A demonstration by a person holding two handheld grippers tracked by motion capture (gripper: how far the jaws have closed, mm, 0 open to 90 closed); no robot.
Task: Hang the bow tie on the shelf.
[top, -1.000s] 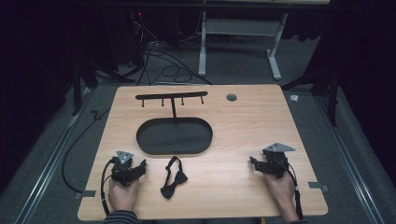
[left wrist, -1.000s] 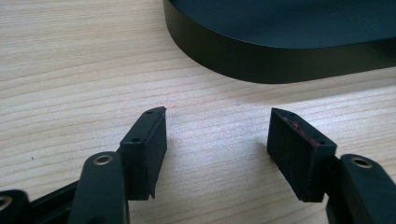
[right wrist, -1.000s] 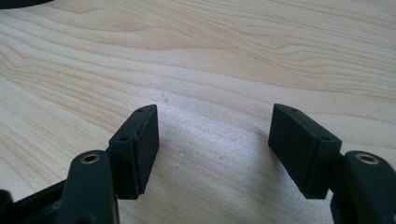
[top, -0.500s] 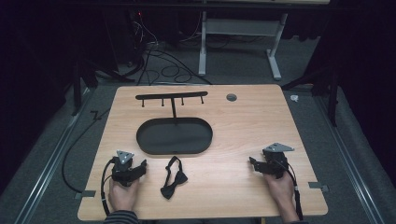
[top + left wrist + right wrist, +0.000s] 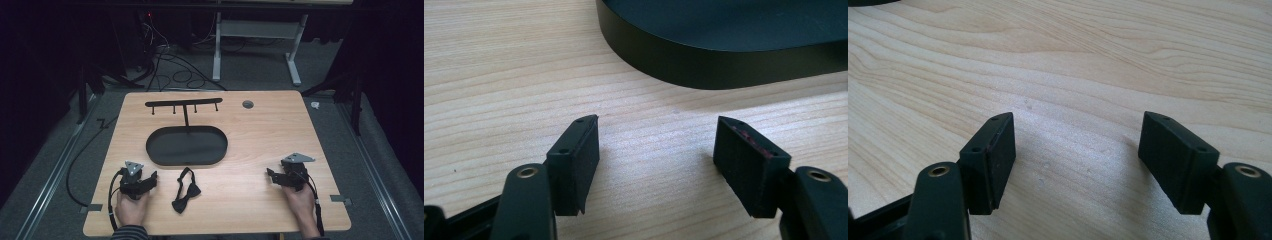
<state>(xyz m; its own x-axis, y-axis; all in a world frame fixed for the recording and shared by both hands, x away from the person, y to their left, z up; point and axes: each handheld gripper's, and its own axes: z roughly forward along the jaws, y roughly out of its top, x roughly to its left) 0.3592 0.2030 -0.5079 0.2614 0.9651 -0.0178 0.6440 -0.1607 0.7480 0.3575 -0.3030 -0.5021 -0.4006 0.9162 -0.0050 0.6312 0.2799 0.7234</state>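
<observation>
The wooden table carries the whole scene, and across the last second nothing on it has shifted: both tongs sit where they sat in the earlier high views, so the work has not yet started in earnest. Ahead of the left gripper stands the black oval tray with its upright hanger rack beyond; in the left gripper view the tray's wall curves across just past the jaw tips. The black bow tie lies flat on the wood, just to the right of the left gripper and well to the left of the right gripper, touched by neither. Both tongs are spread wide and hold nothing; in the right gripper view only bare wood grain shows between the pads. Since the stillness leaves the bow tie unclaimed, I judge the picking-up step is yet to come, and the left gripper, being nearest, looks the likelier one to swing toward it.
</observation>
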